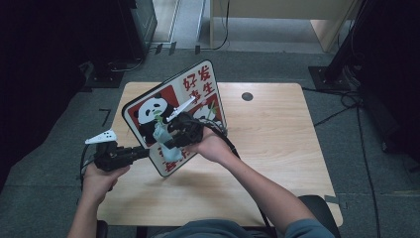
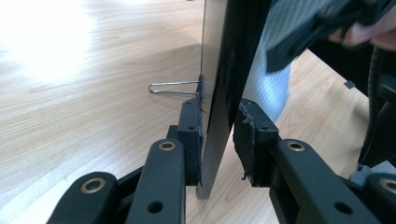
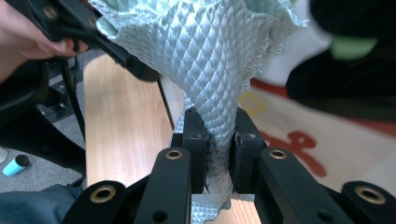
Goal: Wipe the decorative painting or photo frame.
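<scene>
Propped panda sign upright between slackened left gripper jaws, one pad off; right gripper clamped shut on wiping cloth.

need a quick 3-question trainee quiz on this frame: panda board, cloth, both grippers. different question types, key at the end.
1. True or false: the right gripper is shut on the pale green cloth.
2. In the left gripper view, how do the left gripper's pads stand to the panda board?
A. One pad against the board's edge, the other with a gap
B. Both well clear of it, off to one side
C. Closed on the cloth
3. In the high view, does the board lie flat on the wooden table or stand tilted up?

Key:
1. True; the cloth is pinched between its pads.
2. A.
3. Tilted up, printed face toward the camera, lower edge near the table.
</scene>
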### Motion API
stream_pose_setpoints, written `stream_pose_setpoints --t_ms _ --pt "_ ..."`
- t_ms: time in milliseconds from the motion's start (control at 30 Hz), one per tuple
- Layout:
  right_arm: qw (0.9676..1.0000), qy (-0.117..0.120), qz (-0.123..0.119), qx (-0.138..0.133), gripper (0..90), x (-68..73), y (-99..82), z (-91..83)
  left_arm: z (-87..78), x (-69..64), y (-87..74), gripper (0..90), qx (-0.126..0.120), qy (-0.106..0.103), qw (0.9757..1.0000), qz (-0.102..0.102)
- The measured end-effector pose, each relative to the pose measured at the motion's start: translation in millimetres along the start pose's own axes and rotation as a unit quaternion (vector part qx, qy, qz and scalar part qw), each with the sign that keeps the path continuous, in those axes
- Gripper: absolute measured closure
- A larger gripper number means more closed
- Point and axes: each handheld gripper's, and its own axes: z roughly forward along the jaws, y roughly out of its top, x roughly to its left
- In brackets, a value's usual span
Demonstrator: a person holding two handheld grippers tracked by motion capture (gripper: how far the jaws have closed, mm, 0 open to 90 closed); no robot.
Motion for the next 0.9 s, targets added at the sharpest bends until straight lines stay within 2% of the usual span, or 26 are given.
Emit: stream_pose_setpoints --t_ms 333,467,700,900 --pt "0.9998 -0.005 -0.019 -0.006 79.6 8.8 34.6 -21.2 -19.6 5.2 -3.9 74.6 -0.016 -0.007 0.9998 -0.004" --pt "0.9995 -0.006 -0.029 -0.008 79.5 14.0 47.9 -29.0 -24.3 9.4 -3.2 77.0 -0.022 -0.001 0.9997 -0.007" --pt "0.999 -0.007 -0.044 -0.01 79.5 26.2 74.7 -39.5 -17.7 21.1 0.2 80.0 -0.021 0.009 0.9995 -0.021" --pt "0.9983 -0.013 -0.056 -0.011 79.4 38.2 96.8 -44.2 -14.9 26.1 5.3 80.0 -0.03 0.014 0.9993 -0.017"
